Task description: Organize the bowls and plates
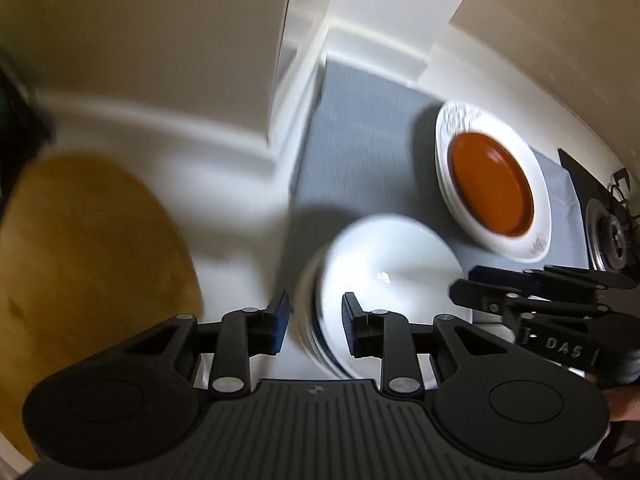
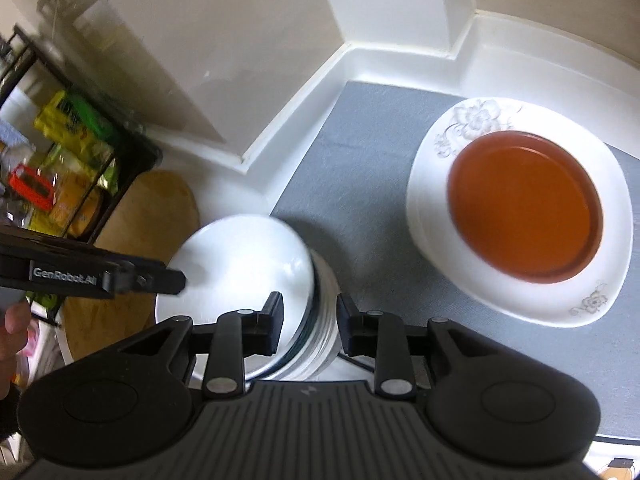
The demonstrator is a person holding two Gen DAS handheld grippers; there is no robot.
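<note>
Bowl stack (image 1: pixel 376 292) at the tabletop's front edge, half on the grey mat (image 2: pixel 372 168). Left tongs (image 1: pixel 315 326) and right tongs (image 2: pixel 310 322) straddle opposite rims, part-open — neither pinching. Squeeze evenly, lift level — plates (image 2: pixel 520 208) sit near.

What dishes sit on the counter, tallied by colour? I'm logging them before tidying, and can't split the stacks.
White stacks: 2, the bowl stack between both grippers and the floral plate stack
Orange plates: 1, the orange plate on top of the floral stack
Total: 3
</note>
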